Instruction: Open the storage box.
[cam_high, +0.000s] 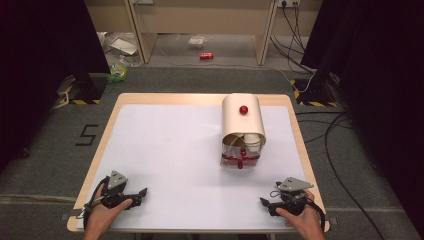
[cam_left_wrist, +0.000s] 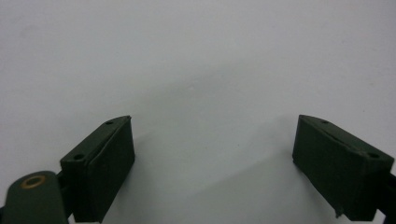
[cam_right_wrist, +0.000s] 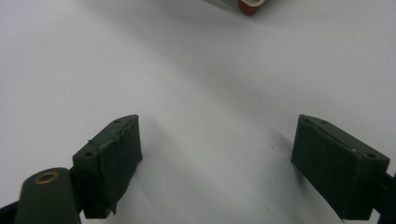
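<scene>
bench (cam_high: 150, 98): wooden rim, white sheet (cam_high: 170, 160) covering most of the top
bread box (cam_high: 243, 131): cream, red knob, on sheet right of bench centre, toward far edge
tools: near edge, well apart from bread box

Both hands resting low, tools gaping

The left tool (cam_high: 141, 193) and the right tool (cam_high: 263, 202) are sitting well apart, each gripped by a hand, jaws standing wide with nothing between them.

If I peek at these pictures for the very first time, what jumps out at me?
A cream box with a rounded top sits toward the far right of the white table, a red knob on top and red bits at its open front. Near the front edge, the left gripper and right gripper rest apart, jaws open and empty.
</scene>
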